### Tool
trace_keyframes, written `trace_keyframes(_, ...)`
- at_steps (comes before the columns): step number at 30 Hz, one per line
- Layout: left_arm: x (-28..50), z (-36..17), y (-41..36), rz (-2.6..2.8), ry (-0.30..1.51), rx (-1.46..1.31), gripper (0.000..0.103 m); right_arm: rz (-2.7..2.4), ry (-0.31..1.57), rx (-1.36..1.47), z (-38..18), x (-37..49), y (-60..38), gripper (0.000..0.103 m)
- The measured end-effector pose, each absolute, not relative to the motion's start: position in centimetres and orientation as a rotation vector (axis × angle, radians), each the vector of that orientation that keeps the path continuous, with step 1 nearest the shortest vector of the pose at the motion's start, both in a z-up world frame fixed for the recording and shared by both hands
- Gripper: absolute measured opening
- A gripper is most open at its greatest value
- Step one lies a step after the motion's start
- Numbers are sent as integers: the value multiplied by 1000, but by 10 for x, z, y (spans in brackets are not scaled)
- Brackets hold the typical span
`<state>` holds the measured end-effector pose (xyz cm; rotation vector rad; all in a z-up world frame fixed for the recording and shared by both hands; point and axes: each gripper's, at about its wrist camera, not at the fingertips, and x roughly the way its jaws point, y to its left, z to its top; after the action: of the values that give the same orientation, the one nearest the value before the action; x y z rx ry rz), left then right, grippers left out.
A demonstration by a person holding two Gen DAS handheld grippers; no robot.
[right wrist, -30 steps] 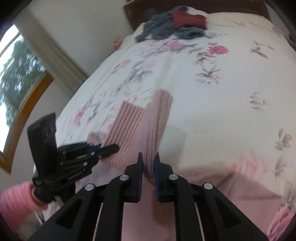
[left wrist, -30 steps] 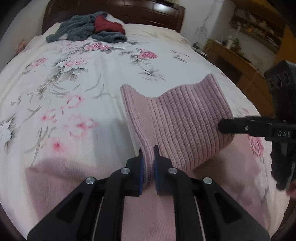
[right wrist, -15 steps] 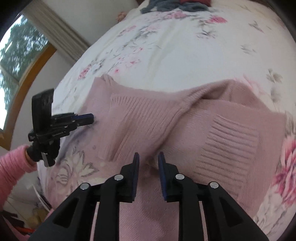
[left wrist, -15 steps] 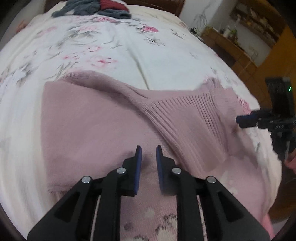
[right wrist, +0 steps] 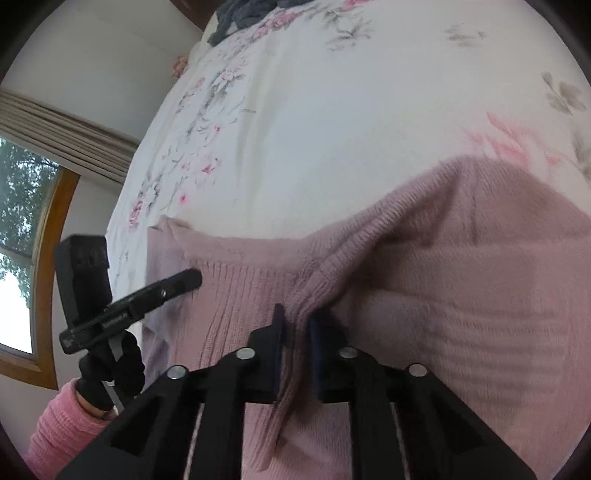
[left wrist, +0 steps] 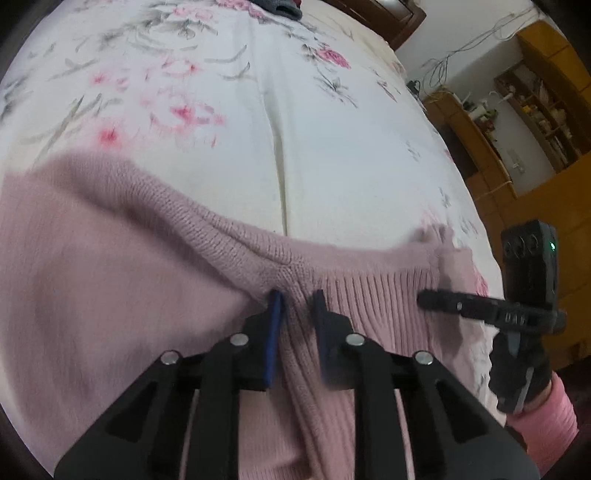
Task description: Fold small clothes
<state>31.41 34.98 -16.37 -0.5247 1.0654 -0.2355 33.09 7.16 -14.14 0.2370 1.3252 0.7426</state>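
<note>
A pink knitted sweater (left wrist: 110,295) lies folded on the flowered bed sheet (left wrist: 332,147). Its ribbed band runs across the near side. My left gripper (left wrist: 297,306) is shut on a bunched ridge of the knit at the fold edge. My right gripper (right wrist: 297,321) pinches a raised fold of the same sweater (right wrist: 480,295), and fabric hangs down between its fingers. Each gripper also shows side-on in the other's view, the right gripper (left wrist: 424,297) and the left gripper (right wrist: 195,275) both resting at the ribbed band. Hands in pink sleeves (left wrist: 546,417) hold them.
A pile of grey and red clothes (right wrist: 243,14) lies at the far end of the bed (right wrist: 332,110) by the headboard. Wooden shelves and a cabinet (left wrist: 480,147) stand beyond the bed's right edge. A window (right wrist: 22,221) with a curtain is on the left wall.
A second ago both grippers held the ribbed hem up. They laid it flat on the sweater and let go, then dropped lower, and now they pinch the knit at the fold.
</note>
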Motion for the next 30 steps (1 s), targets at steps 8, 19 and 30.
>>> trace_keyframes(8, 327, -164, 357, -196, 1072, -494, 16, 682, 1294, 209, -143, 346, 75, 15)
trace_keyframes(19, 262, -120, 314, -194, 1002, -206, 21, 724, 1415, 193, -139, 273, 78, 34)
trace_keyframes(30, 257, -160, 319, -188, 1088, -205, 25, 689, 1400, 182, -142, 272, 64, 10)
